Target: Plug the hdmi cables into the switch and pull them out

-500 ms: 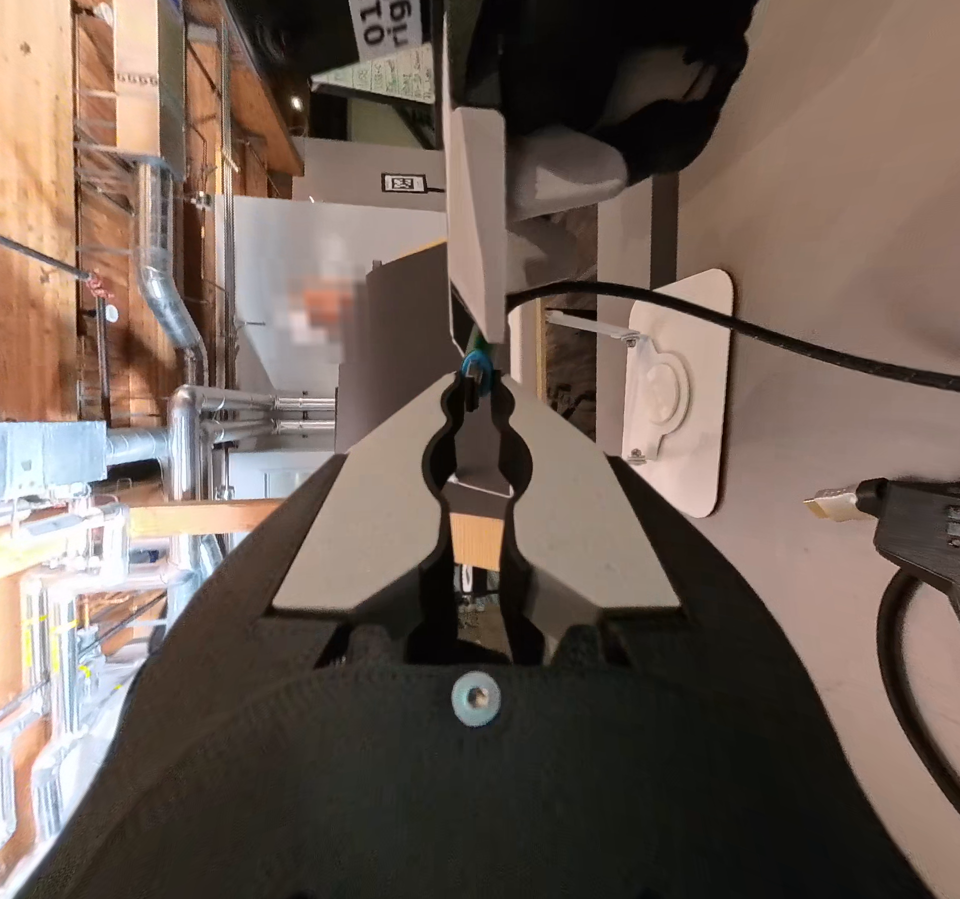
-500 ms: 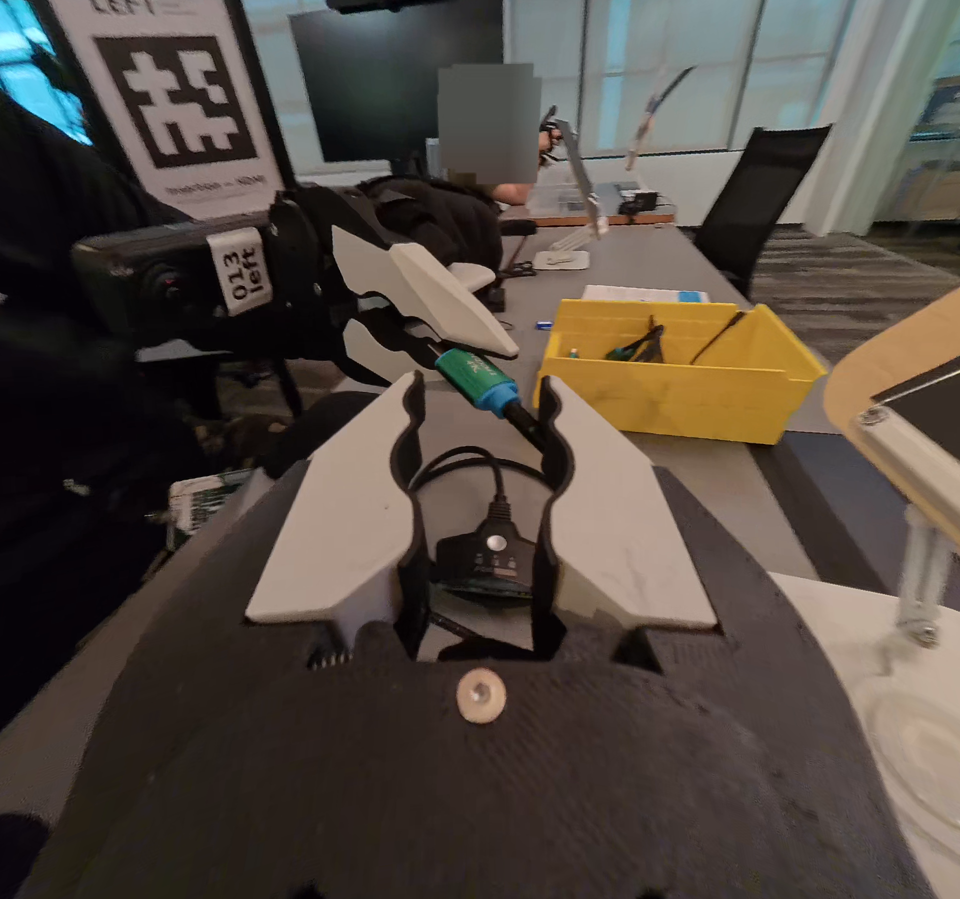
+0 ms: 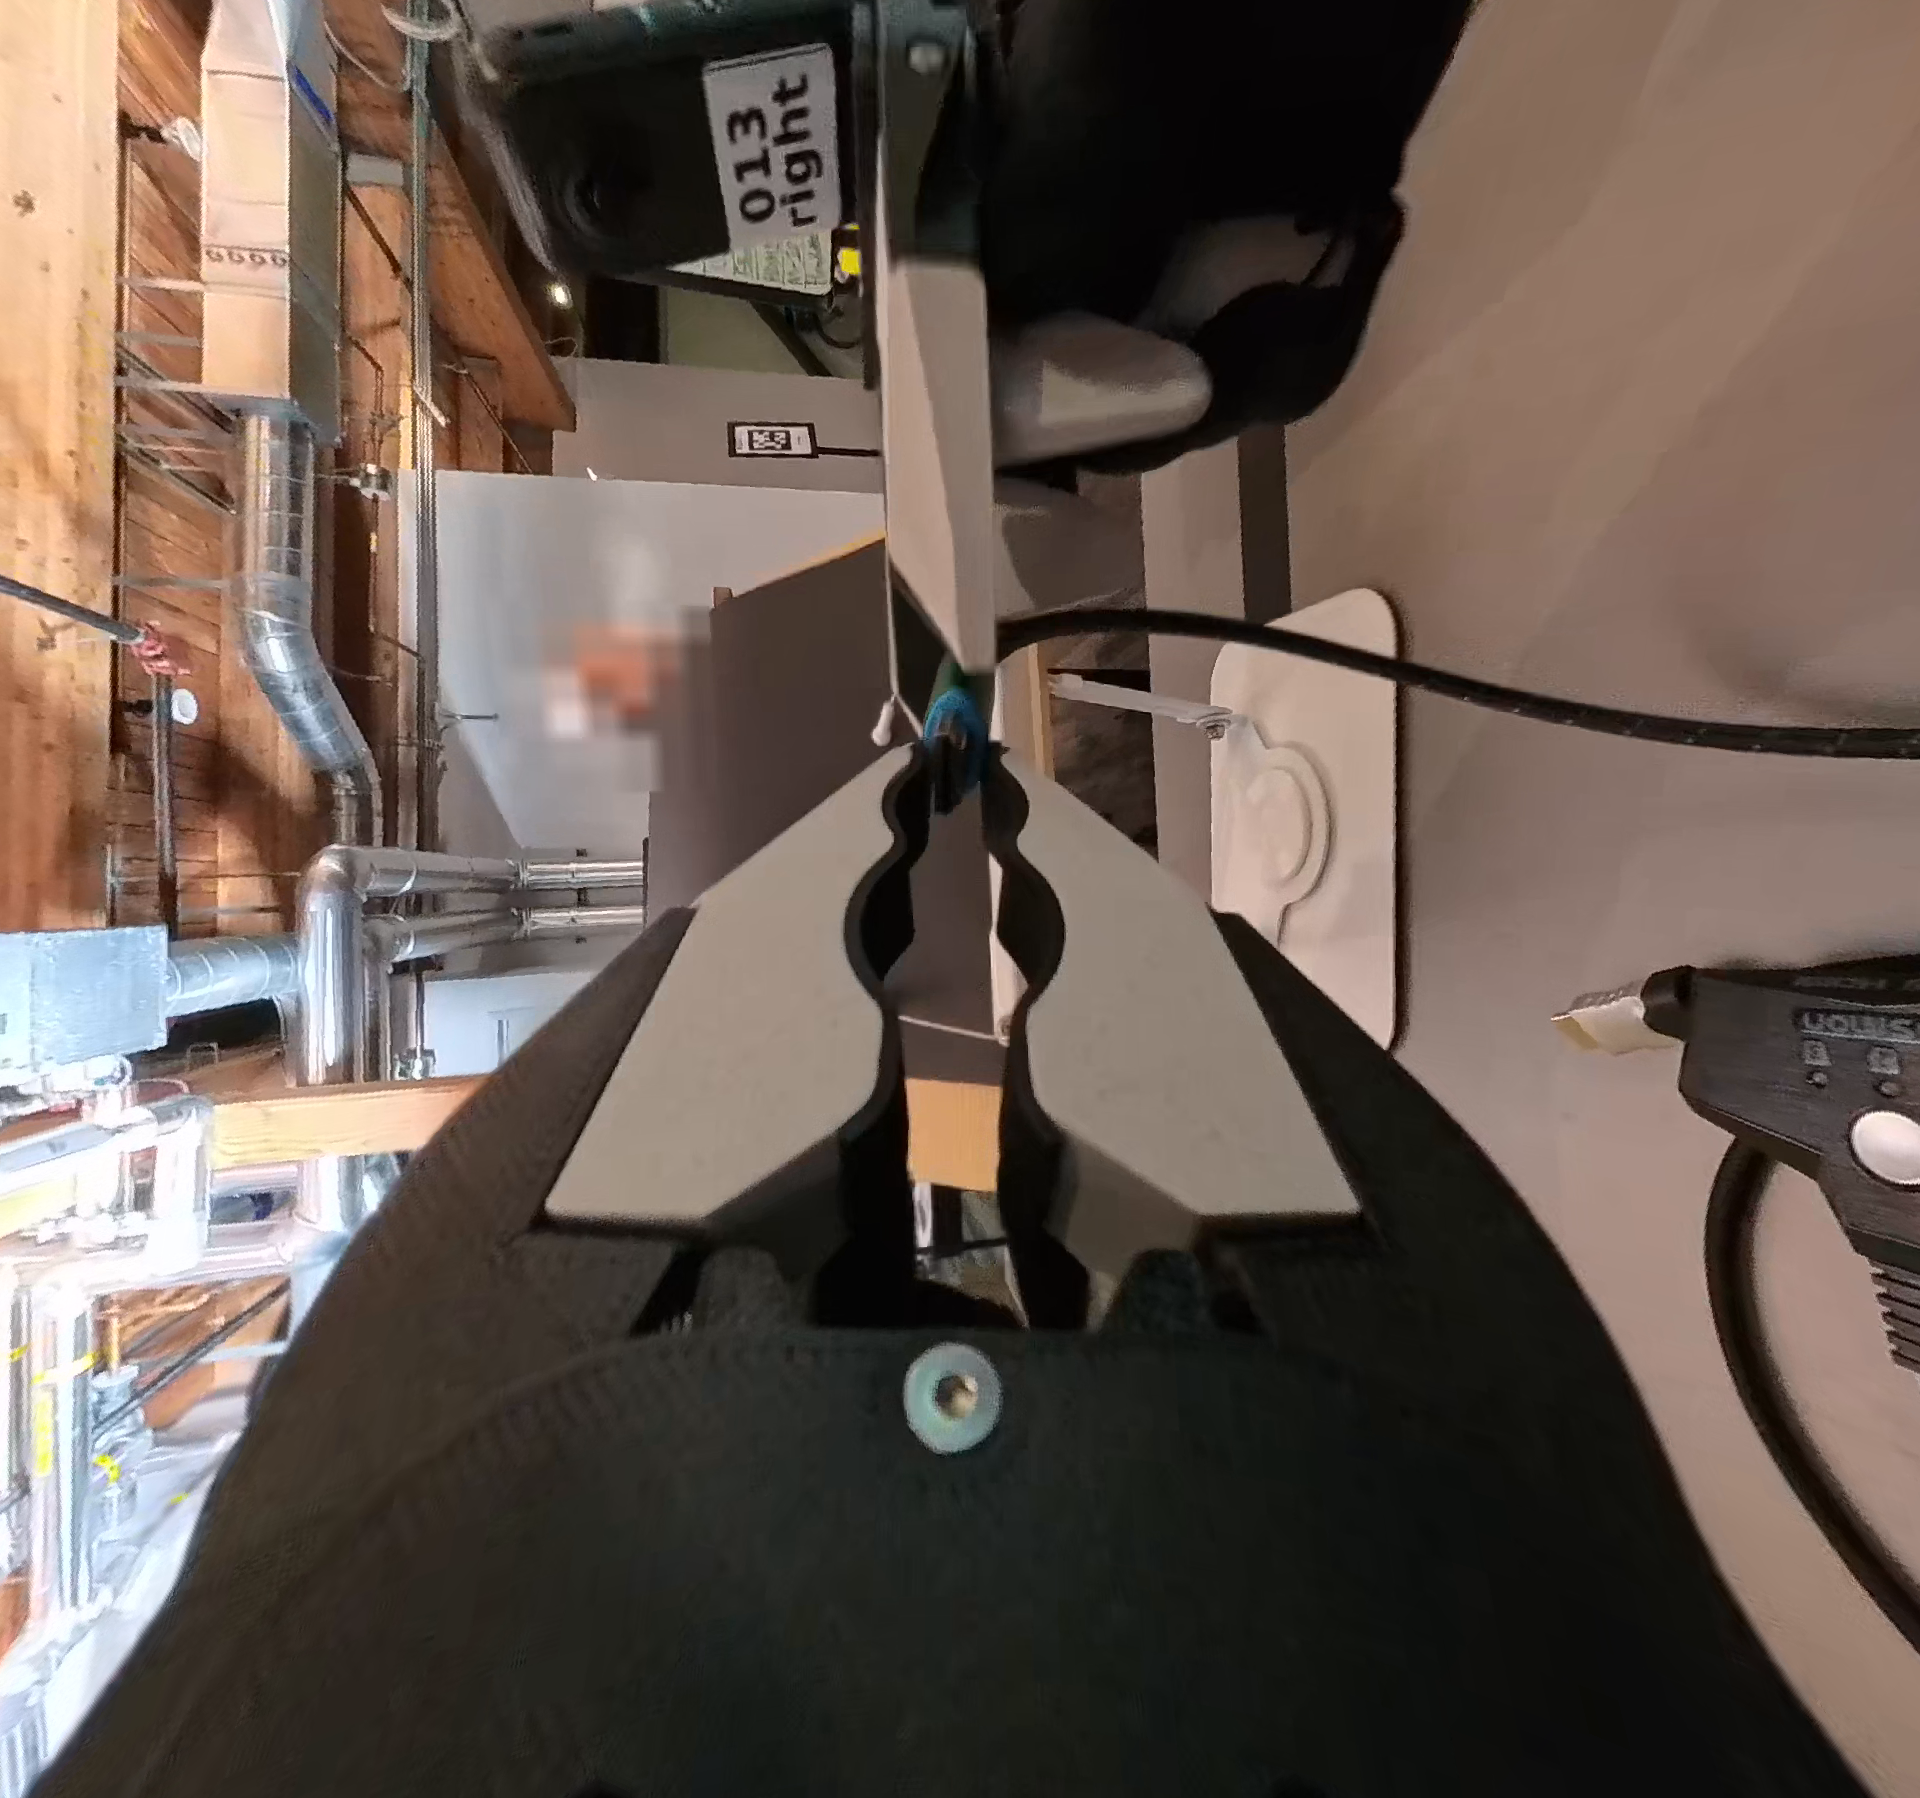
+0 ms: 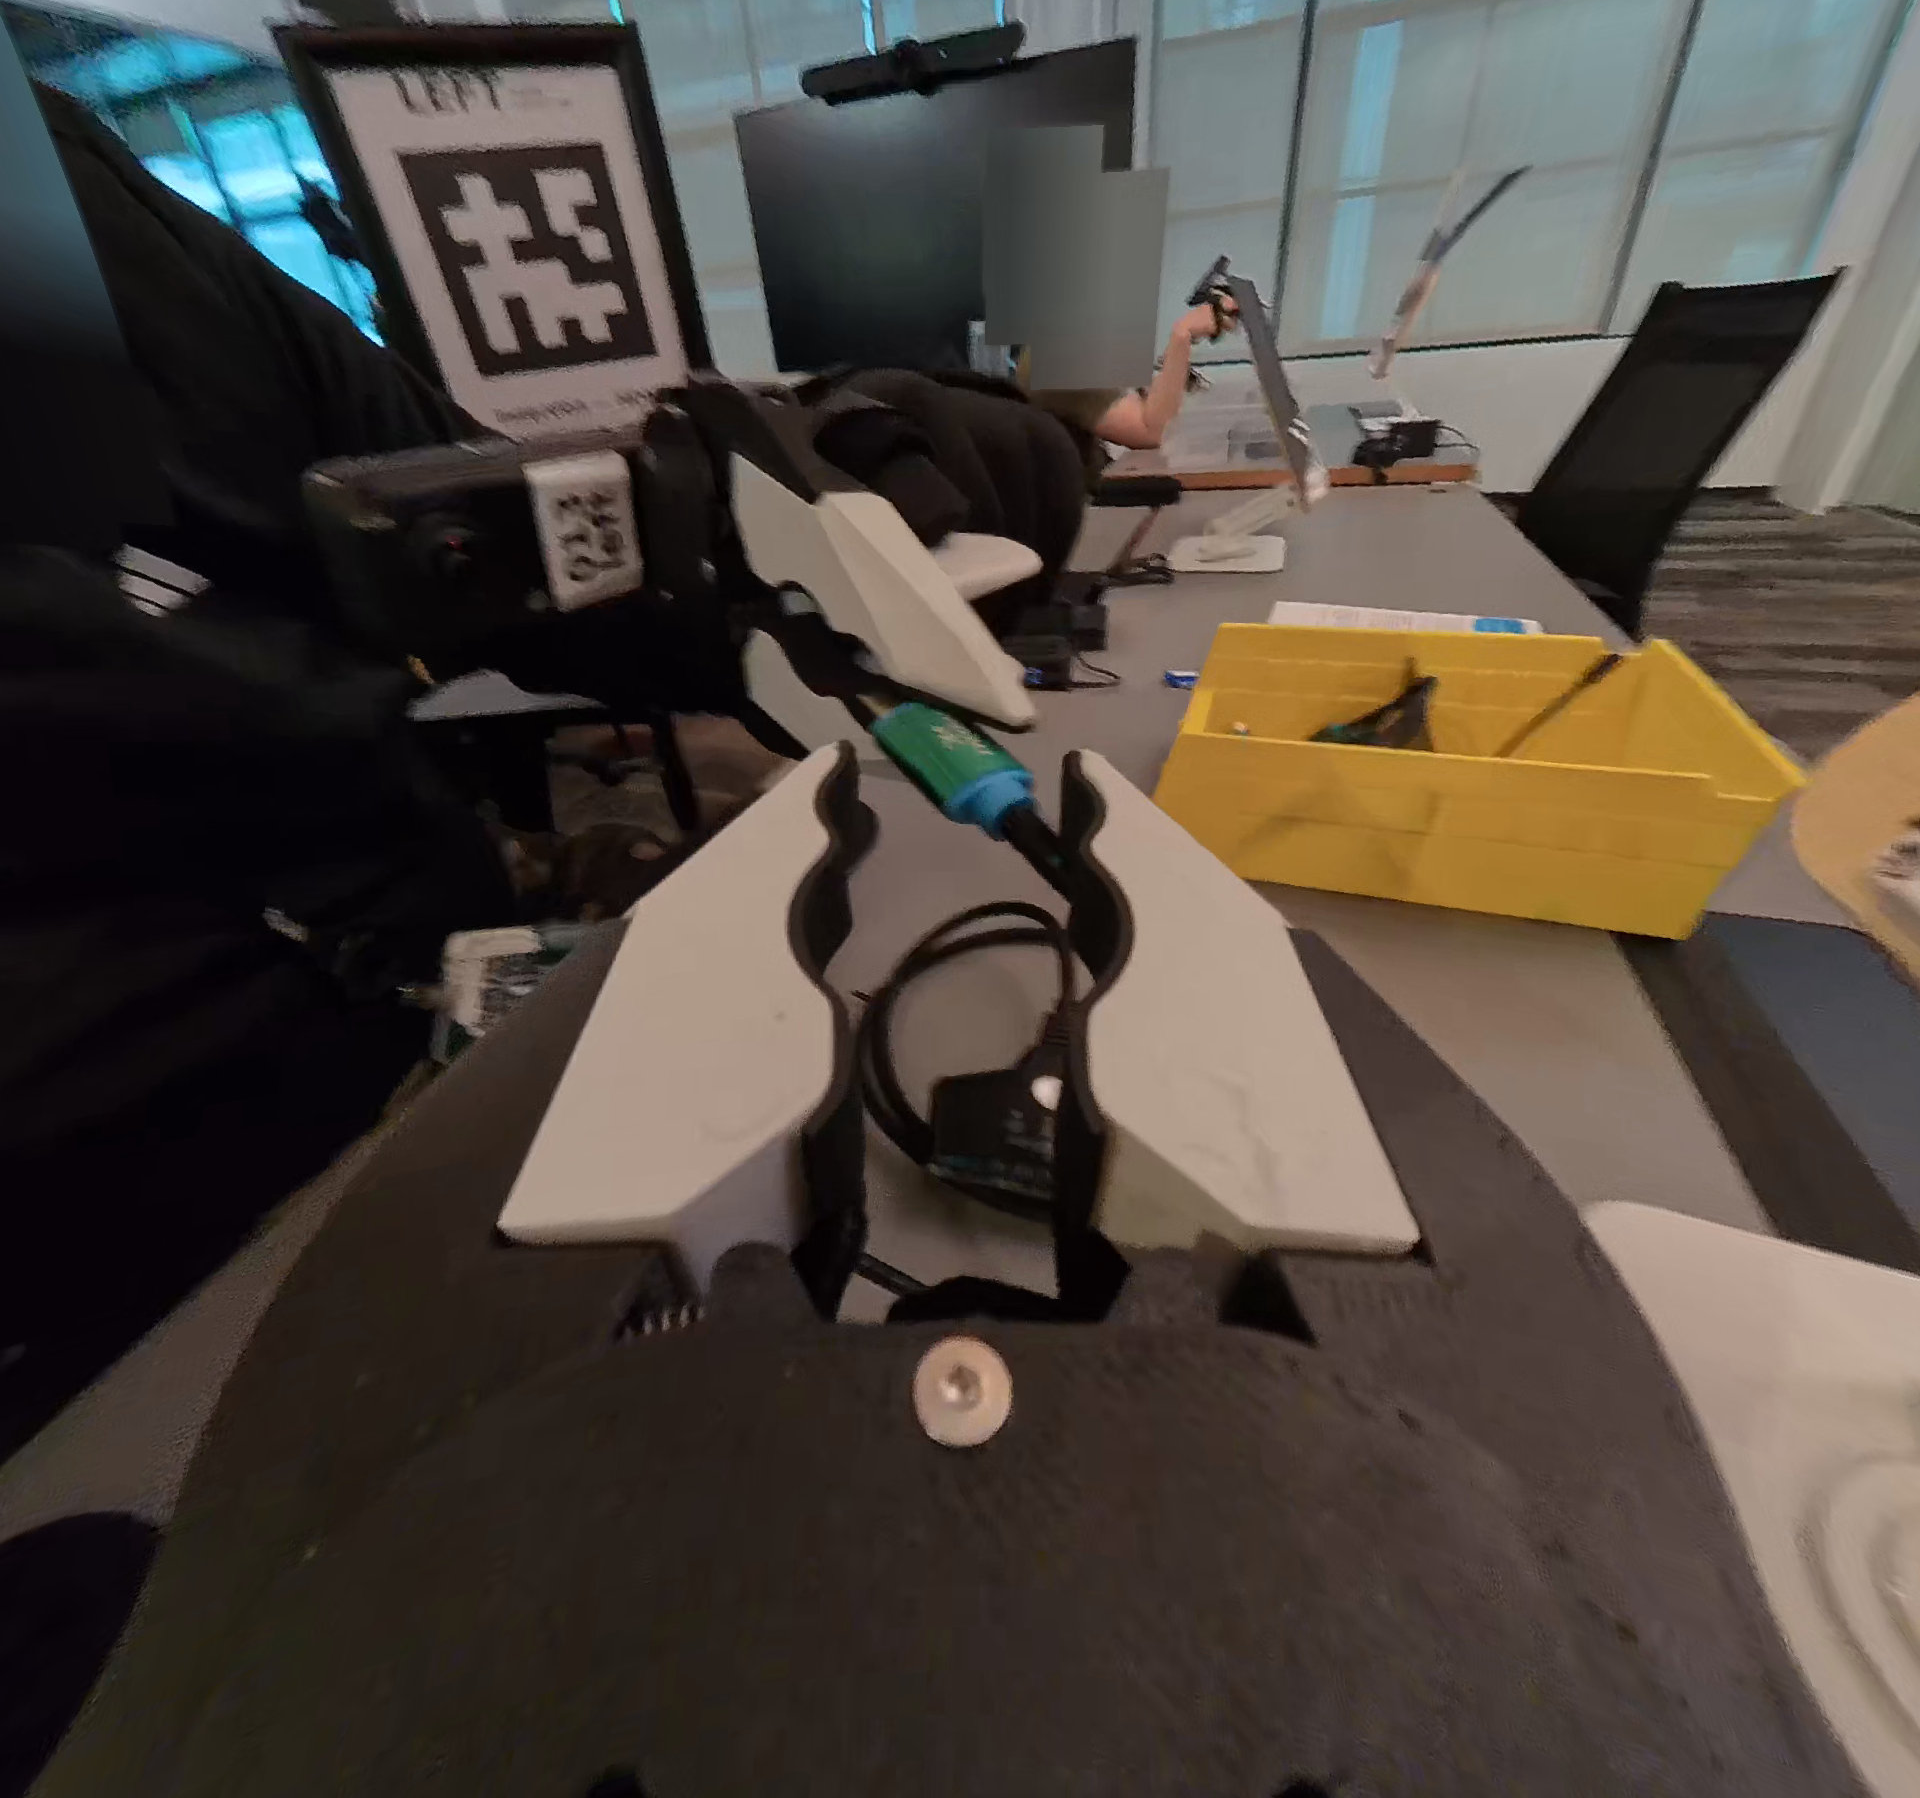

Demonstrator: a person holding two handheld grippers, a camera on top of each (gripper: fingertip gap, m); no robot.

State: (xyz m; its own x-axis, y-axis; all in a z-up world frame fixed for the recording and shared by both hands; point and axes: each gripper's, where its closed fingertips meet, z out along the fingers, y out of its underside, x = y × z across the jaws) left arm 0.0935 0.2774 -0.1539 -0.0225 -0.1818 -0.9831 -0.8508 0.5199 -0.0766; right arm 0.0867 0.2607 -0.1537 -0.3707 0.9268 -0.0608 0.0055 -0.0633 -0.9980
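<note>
Above the grey table (image 4: 1455, 969): both grippers meet in the air, nose to nose, over the switch.
Plug: the green plug (image 4: 935, 751) with a blue collar is held off the table, well apart from the switch and in none of its sockets.
Left gripper (image 3: 954, 772): clamped on the plug, fingertips pinching its body; the right wrist view shows this grip from the side.
Right gripper (image 4: 956, 759): fingers apart, straddling the black cable (image 4: 1039, 844) just behind the blue collar; the cable lies against one finger only and is not squeezed.
Switch (image 4: 997, 1125): lies flat on the table below the right gripper, with its own thin lead looped beside it and a gold-tipped connector (image 3: 1600, 1031) sticking out of one end.
Done so far: I judge nothing is plugged in at this moment; whether this plug is on its way in or already pulled out, the pictures do not tell.
Left to do: at the least, bring the plug down, line it up with a socket and push it home, then pull it out.
Materials: the gripper fingers are smooth pale plastic with wavy black inner edges, and their housings are rough black printed plastic; the switch is a small matte black box with a round white button.
Cable: round, rubbery and limp, trailing across the table.
Nearby: a yellow plastic bin (image 4: 1455, 813) stands farther off on the table.
</note>
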